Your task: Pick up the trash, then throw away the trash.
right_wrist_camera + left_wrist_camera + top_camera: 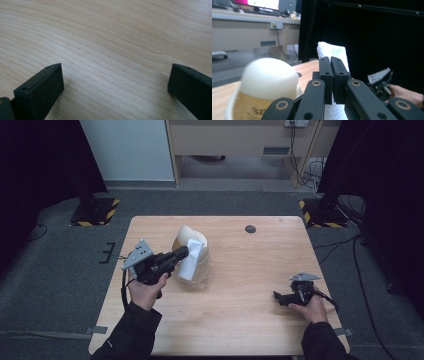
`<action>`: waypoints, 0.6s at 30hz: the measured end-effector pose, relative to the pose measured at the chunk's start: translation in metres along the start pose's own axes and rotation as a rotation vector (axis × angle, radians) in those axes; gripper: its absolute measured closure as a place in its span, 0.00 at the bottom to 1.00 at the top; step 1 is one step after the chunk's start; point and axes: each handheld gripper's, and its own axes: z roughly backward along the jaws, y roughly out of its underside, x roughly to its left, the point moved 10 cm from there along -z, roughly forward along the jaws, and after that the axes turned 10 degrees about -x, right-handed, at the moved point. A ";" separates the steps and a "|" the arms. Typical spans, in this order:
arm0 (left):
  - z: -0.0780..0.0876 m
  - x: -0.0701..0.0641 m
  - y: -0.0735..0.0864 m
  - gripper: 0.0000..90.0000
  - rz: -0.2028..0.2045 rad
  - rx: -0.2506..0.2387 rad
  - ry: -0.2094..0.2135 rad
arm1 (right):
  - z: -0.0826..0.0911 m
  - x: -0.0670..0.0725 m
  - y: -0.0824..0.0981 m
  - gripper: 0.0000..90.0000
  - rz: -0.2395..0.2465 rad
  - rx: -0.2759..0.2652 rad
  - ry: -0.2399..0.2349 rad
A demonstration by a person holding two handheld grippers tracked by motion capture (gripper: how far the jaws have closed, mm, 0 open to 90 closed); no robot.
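Note:
My left gripper [183, 253] is held above the table's left half, shut on a folded white cloth [190, 262] that hangs from its tips. In the left gripper view the two jaws [330, 65] press together with the white cloth [334, 51] sticking up past them. Just beyond the cloth stands a pale container [196, 270] with a cream, rounded thing [189, 236] in it; up close the cream dome [268, 77] sits at the lower left. My right gripper [278, 296] rests low on the table at the right, open, with bare wood between its jaws [115, 82].
The wooden table [250, 265] has a small dark round spot [250, 229] near its far edge. Dark curtains flank both sides, and stand bases with yellow-black tape [95, 211] sit on the grey floor behind. The right gripper [380, 81] shows far off in the left gripper view.

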 end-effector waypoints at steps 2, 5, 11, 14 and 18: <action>0.003 0.003 -0.005 0.97 -0.002 -0.014 -0.009 | 0.000 0.000 0.000 0.01 0.001 0.001 -0.001; 0.007 0.008 -0.011 0.97 -0.003 -0.030 -0.022 | 0.000 0.000 0.000 0.01 0.000 0.000 0.000; 0.015 0.026 -0.023 0.97 0.007 -0.072 -0.067 | 0.000 0.000 0.000 0.01 0.002 0.001 0.000; 0.016 0.033 -0.025 0.97 0.007 -0.082 -0.084 | 0.000 0.000 0.000 0.01 0.000 0.001 -0.001; 0.016 0.047 -0.026 0.97 0.005 -0.092 -0.117 | 0.000 0.000 0.000 0.01 -0.001 0.000 0.000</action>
